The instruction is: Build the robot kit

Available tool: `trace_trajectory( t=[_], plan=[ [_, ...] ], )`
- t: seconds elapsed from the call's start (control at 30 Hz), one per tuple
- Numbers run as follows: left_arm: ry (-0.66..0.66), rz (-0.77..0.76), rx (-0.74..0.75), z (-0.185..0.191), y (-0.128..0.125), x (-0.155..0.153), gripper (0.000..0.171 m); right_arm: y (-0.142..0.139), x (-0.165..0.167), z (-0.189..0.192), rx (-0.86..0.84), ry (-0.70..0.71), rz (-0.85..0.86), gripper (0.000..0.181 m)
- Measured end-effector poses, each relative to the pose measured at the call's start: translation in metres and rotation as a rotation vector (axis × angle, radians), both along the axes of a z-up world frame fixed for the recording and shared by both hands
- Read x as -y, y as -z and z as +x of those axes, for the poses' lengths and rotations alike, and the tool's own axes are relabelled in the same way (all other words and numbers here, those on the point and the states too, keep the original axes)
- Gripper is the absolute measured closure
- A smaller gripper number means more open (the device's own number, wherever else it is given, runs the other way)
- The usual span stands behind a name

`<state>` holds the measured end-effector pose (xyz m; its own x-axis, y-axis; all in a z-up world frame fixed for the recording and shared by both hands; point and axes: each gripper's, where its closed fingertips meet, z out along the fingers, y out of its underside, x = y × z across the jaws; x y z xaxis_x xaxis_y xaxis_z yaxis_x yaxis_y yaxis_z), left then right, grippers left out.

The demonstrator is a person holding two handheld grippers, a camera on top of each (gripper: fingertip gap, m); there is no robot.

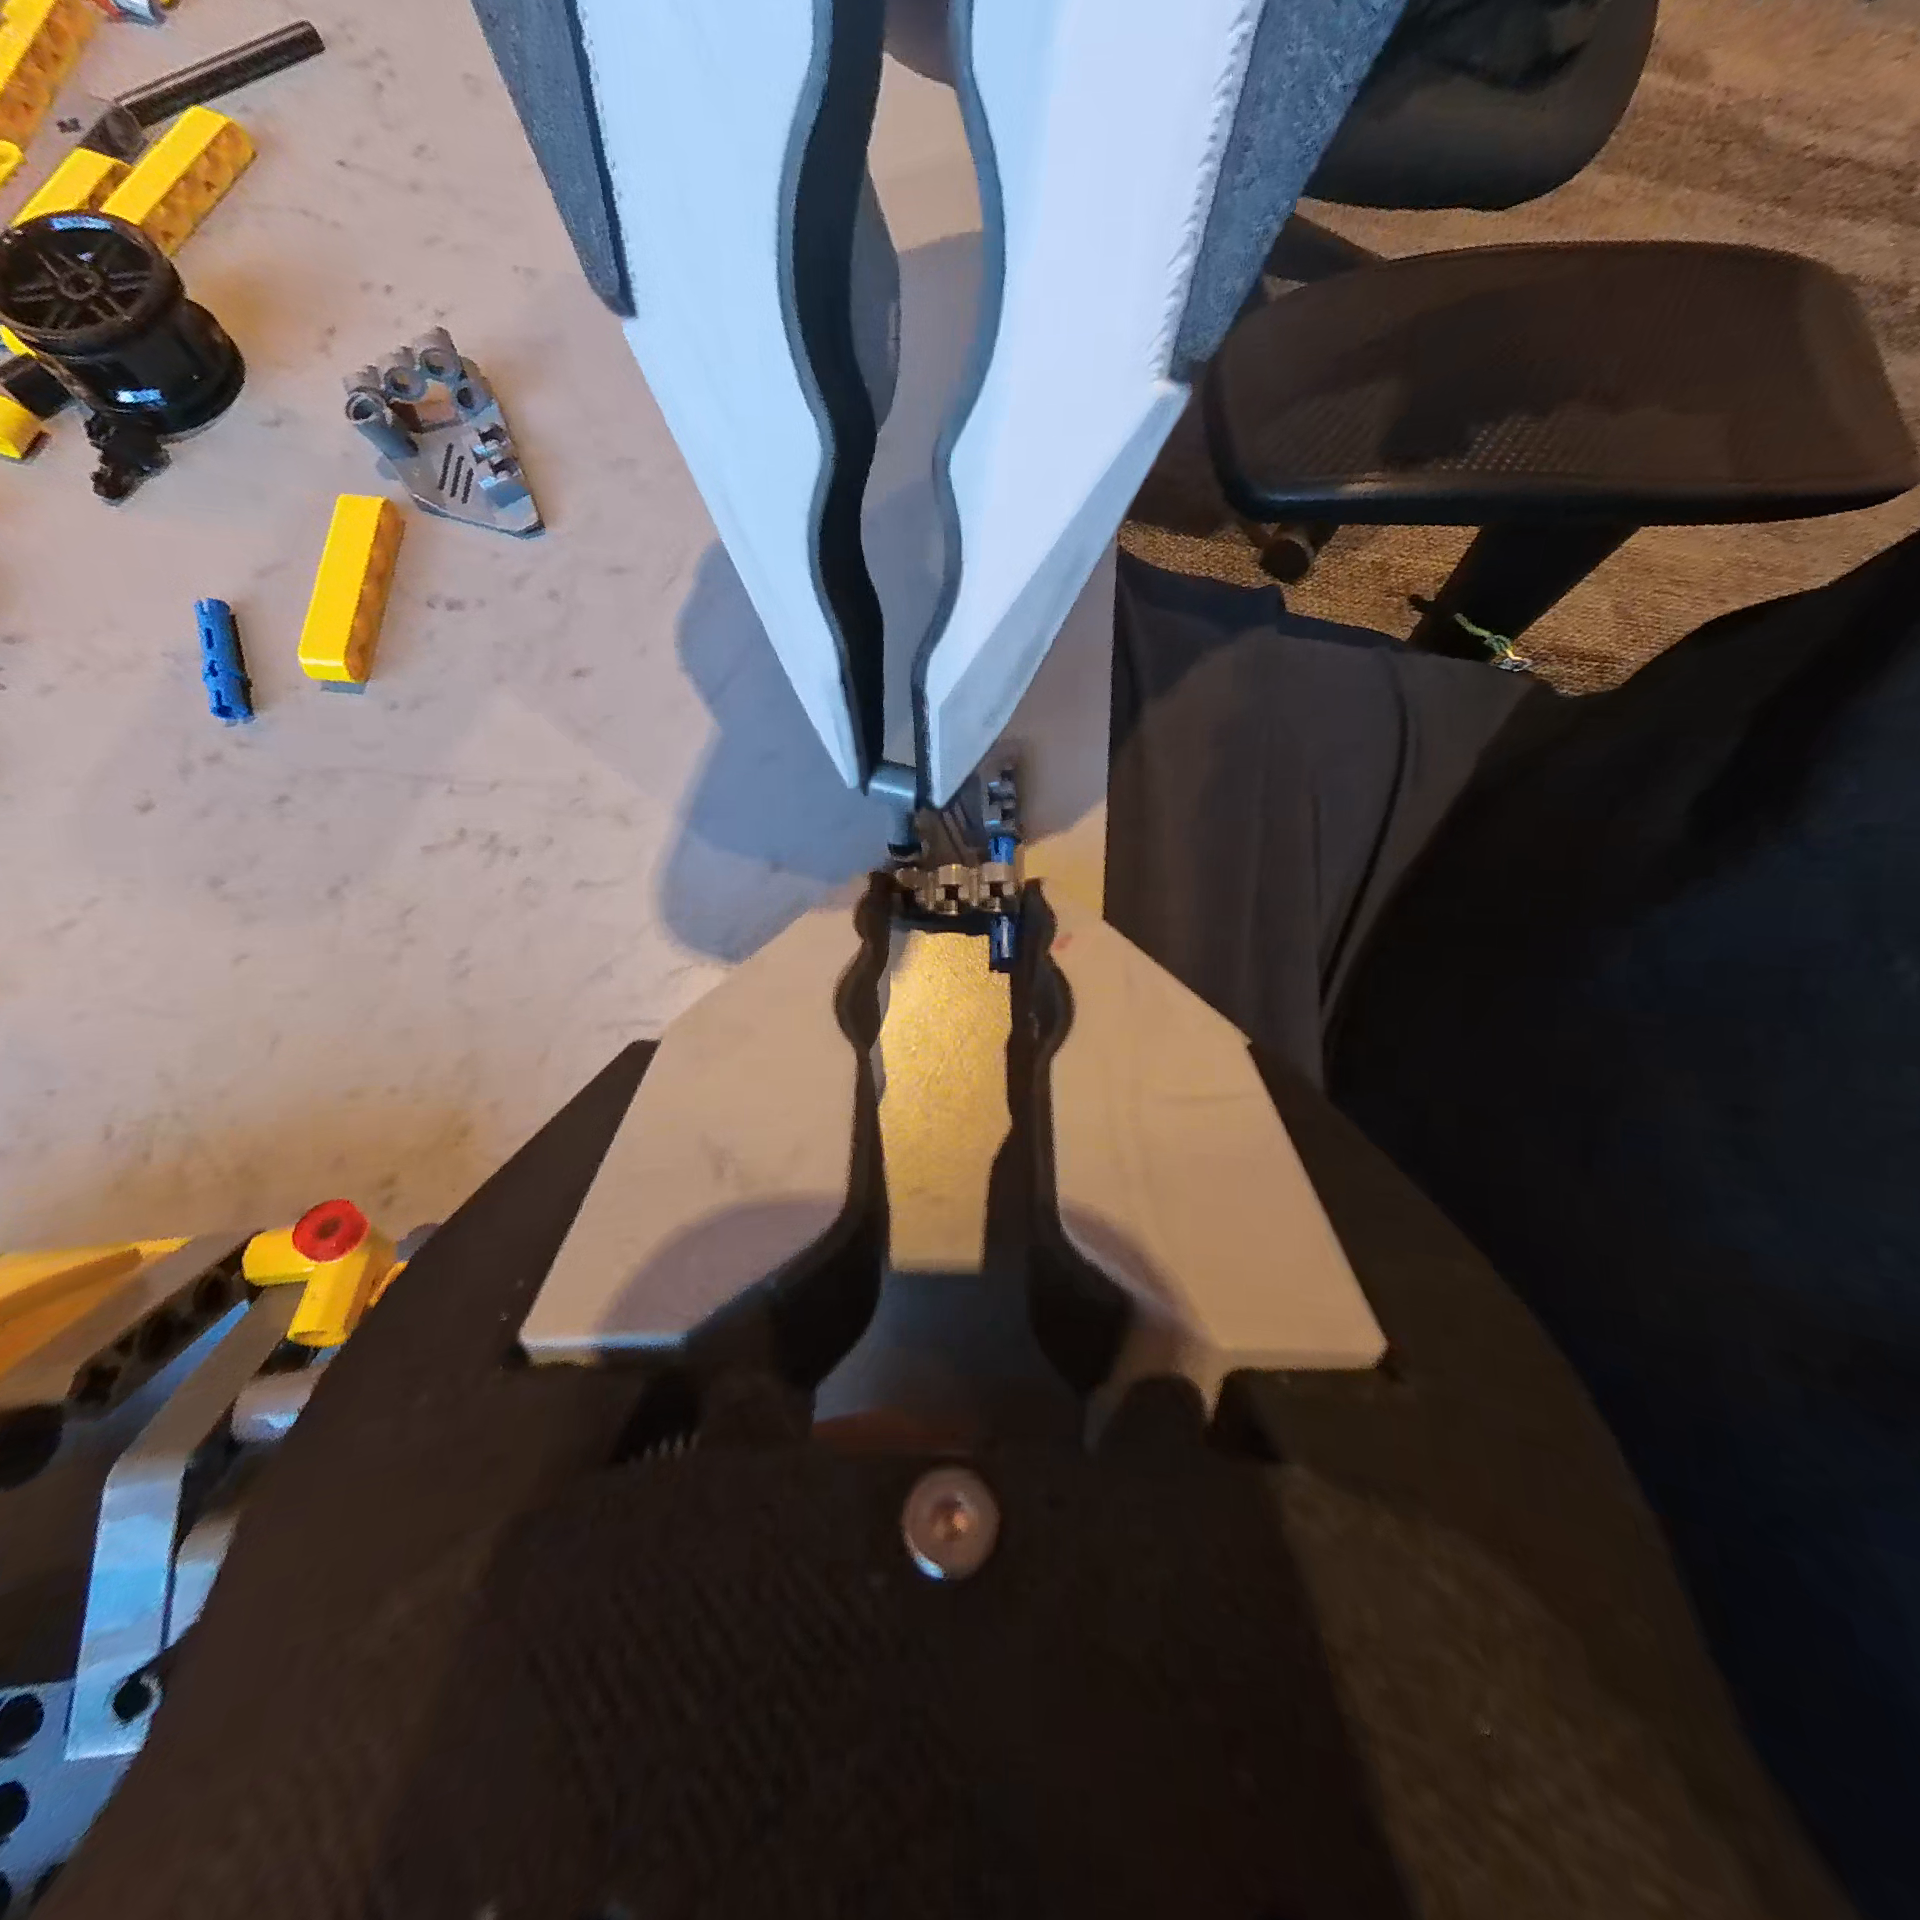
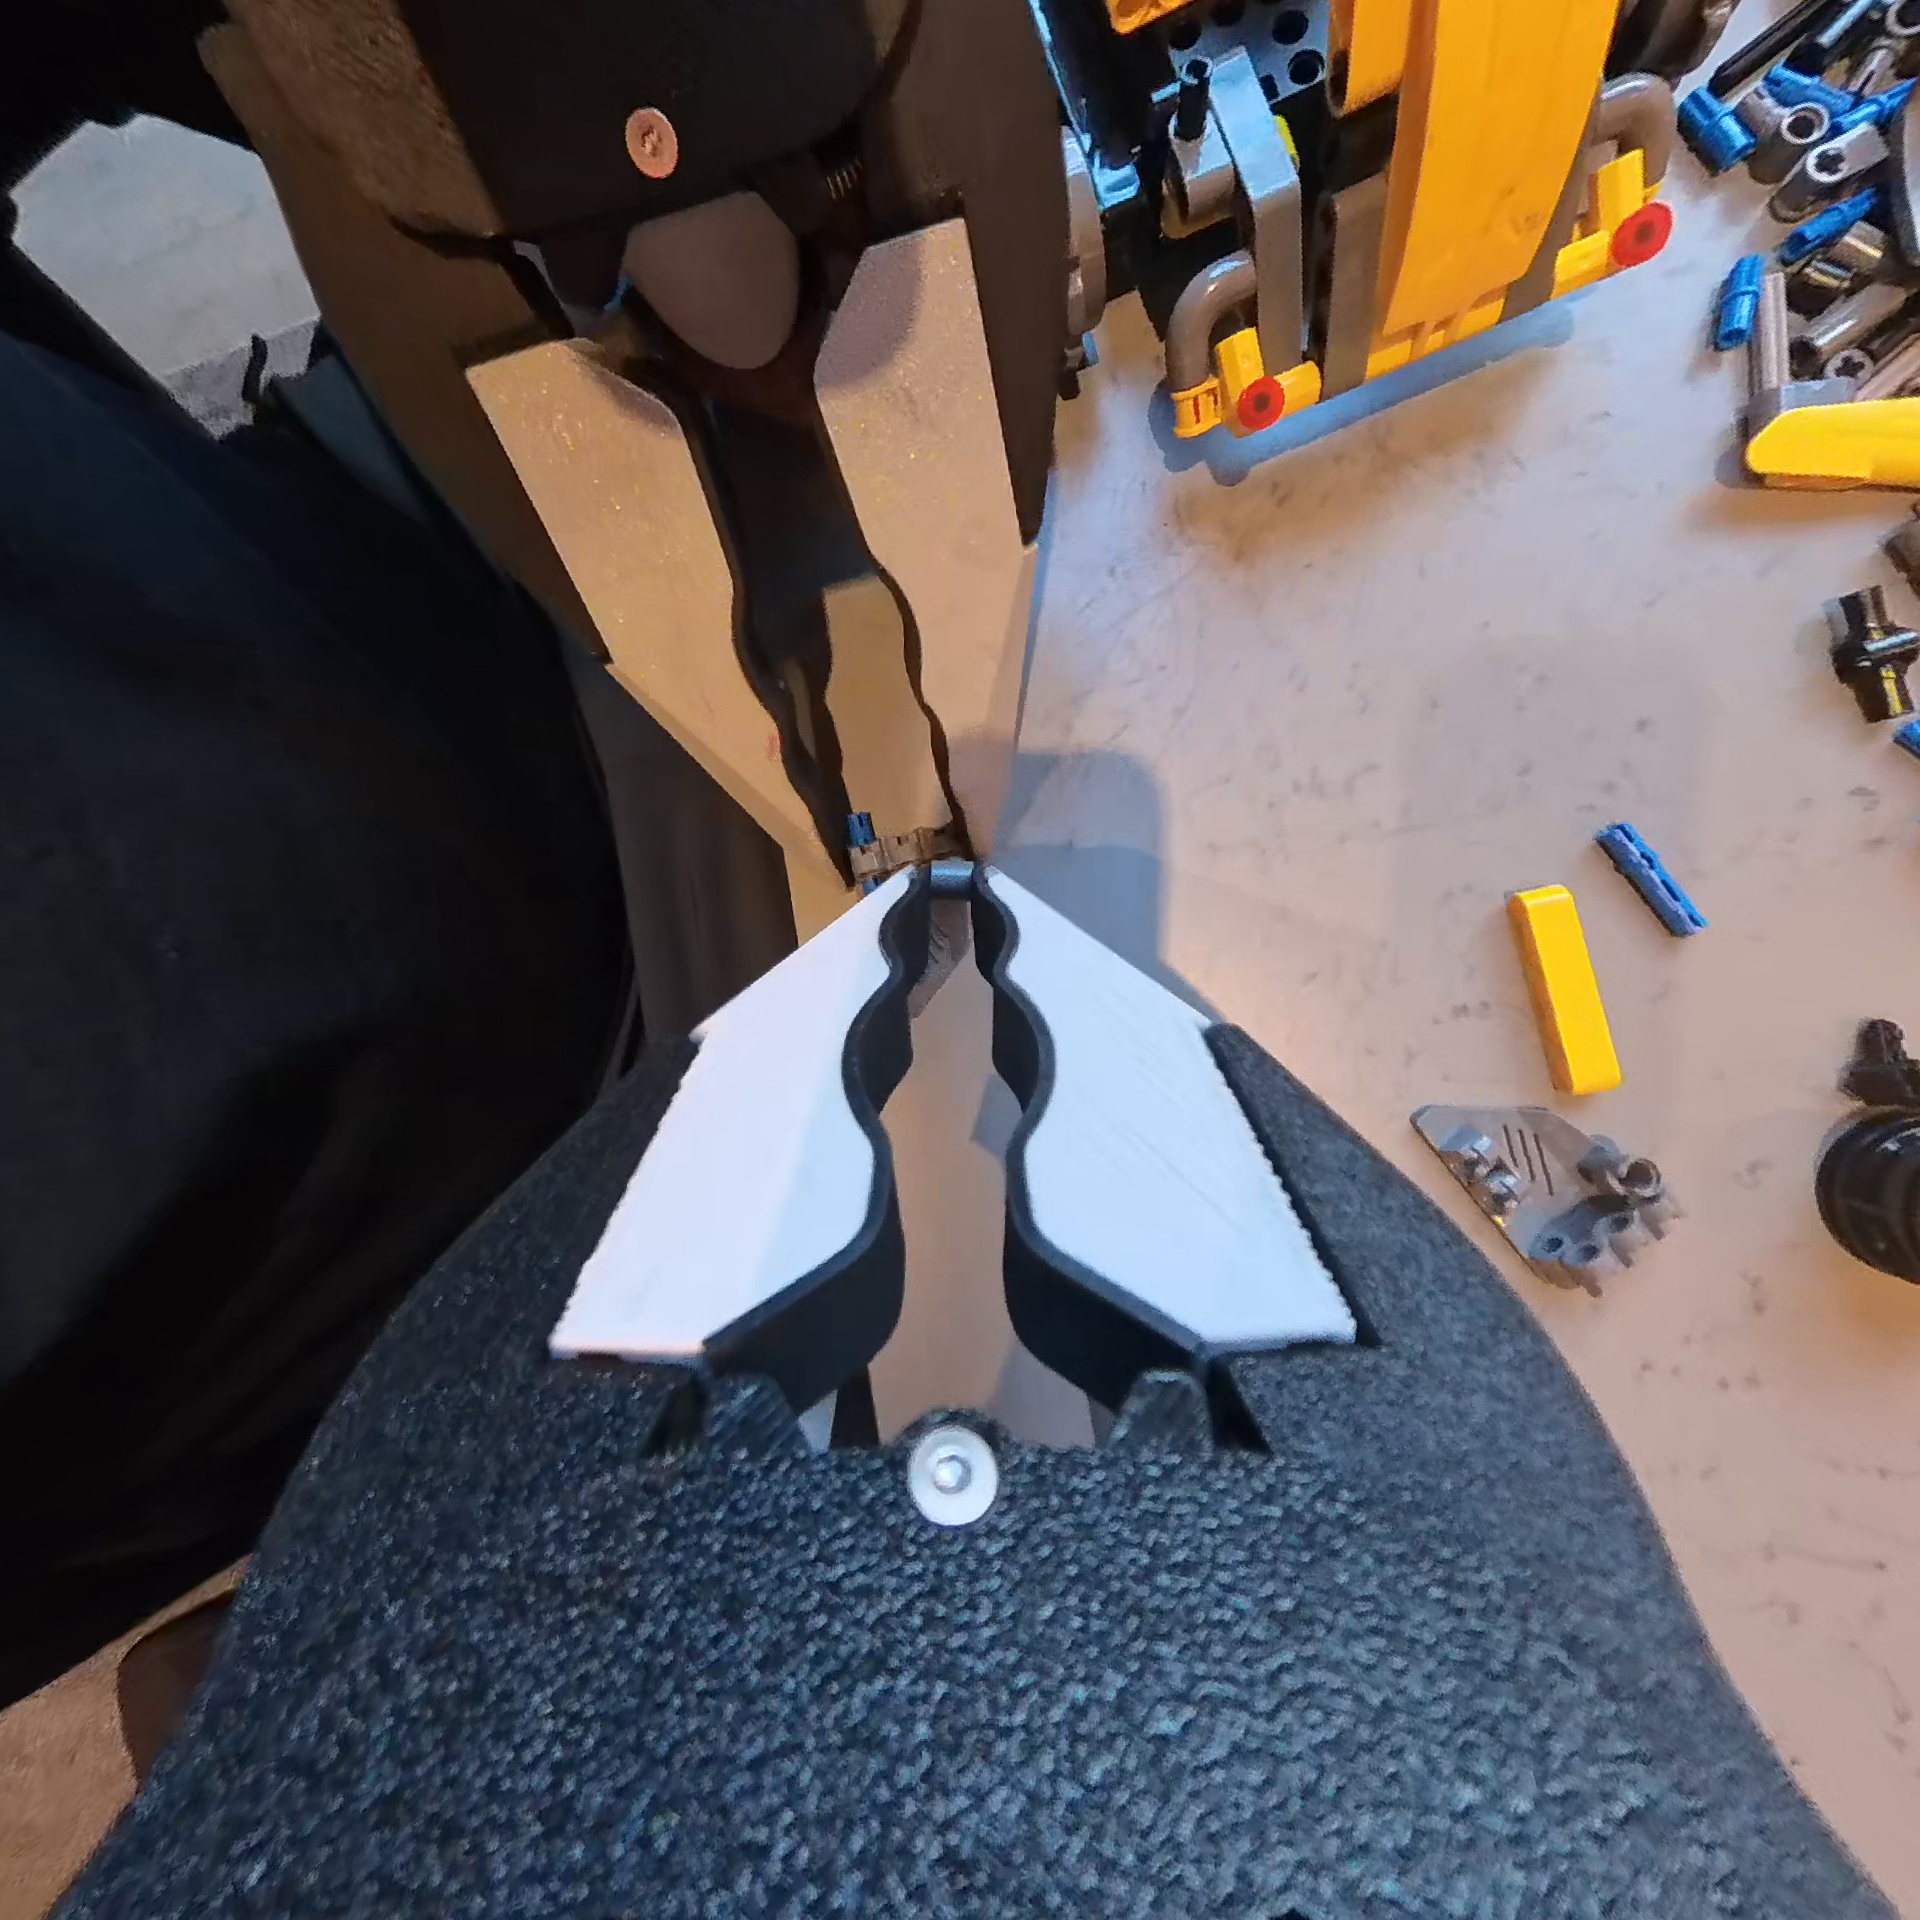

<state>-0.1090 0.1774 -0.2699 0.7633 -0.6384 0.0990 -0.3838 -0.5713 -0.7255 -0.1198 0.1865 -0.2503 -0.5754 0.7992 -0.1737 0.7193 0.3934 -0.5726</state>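
My left gripper [image 1: 956, 906] has grey fingers and is shut on a small grey toy-brick assembly with a blue pin [image 1: 964, 883], held over the table's edge. My right gripper [image 1: 899, 779] has white fingers; it comes in from the top and is shut on a small grey piece [image 1: 891, 781] that touches the assembly. In the right wrist view, the right gripper [image 2: 951, 878] pinches the grey piece [image 2: 951, 875] against the assembly [image 2: 885, 850], which the left gripper [image 2: 899, 844] holds from above. The two grippers meet tip to tip.
On the pale table lie a yellow beam [image 1: 351, 590] [image 2: 1564, 987], a blue pin [image 1: 222, 660] [image 2: 1650, 878], a grey panel part [image 1: 447, 436] [image 2: 1548, 1195], a black wheel [image 1: 104, 312] and a yellow-and-grey model [image 2: 1403, 208]. A black chair [image 1: 1558, 384] and a person's dark-clothed leg [image 1: 1299, 779] are beside the table. My two grippers' fingertips are within a few centimetres of each other. The black wheel [image 1: 104, 312] is about 15 cm from my right fingertips.
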Motion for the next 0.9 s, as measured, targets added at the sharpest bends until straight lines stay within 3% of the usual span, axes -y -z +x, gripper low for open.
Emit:
trace_trajectory(
  t=[0.33, 0.67, 0.9],
  plan=[
    [-0.003, 0.018, -0.023, 0.0, 0.0004, -0.0019, 0.148, 0.0041, -0.001, 0.0, 0.105, -0.059, 0.029, 0.174],
    [0.001, 0.023, -0.029, 0.0003, 0.0006, -0.002, 0.148, 0.0043, -0.0003, -0.0027, 0.358, -0.099, -0.092, 0.174],
    [0.008, 0.022, -0.028, 0.0013, 0.0007, -0.0016, 0.148, 0.0042, 0.0006, -0.0024, 0.384, -0.127, -0.153, 0.174]
  ],
)
